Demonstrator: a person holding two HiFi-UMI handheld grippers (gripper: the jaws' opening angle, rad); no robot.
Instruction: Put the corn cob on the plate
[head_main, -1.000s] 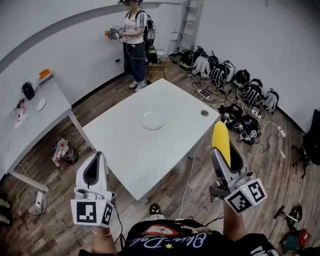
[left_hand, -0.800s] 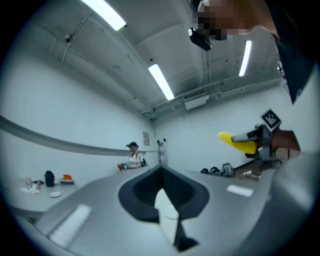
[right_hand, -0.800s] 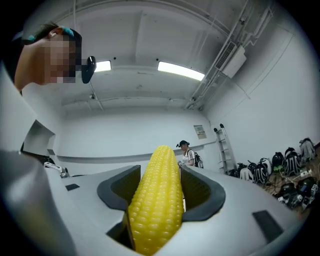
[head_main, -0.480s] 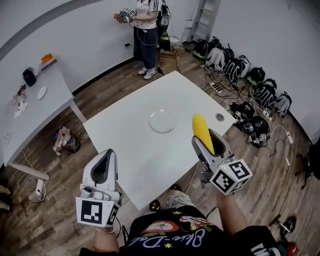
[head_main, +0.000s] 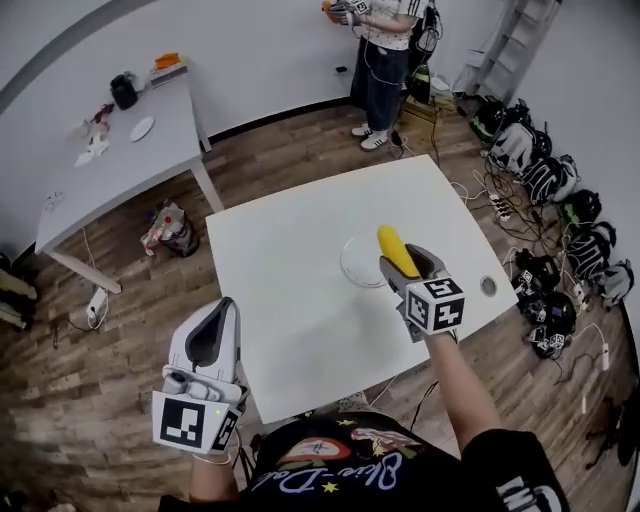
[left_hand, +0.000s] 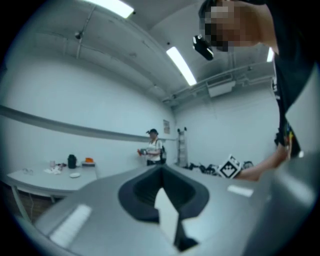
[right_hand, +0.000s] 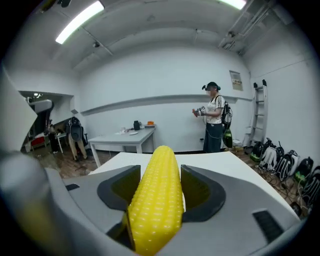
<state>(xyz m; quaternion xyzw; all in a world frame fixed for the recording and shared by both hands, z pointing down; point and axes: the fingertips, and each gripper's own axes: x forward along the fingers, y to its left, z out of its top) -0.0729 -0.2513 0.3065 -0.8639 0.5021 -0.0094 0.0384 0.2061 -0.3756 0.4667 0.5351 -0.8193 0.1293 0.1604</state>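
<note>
Corn cob (head_main: 396, 249), yellow, is clamped lengthwise between the jaws of the right gripper (head_main: 408, 261), tip projecting forward past them. In the head view the tip overlaps the right rim of the clear plate (head_main: 347, 262) on the white worktop (head_main: 290, 300). Left gripper (head_main: 213, 338): jaws closed together, nothing between them, at the worktop's near-left edge, well apart from the plate. Lettering on the wearer's shirt (head_main: 350, 470) begins "Blue"; the remainder is illegible.

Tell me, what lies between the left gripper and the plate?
Only bare white table. In the head view, the stretch from the left gripper to the plate holds no object.
</note>
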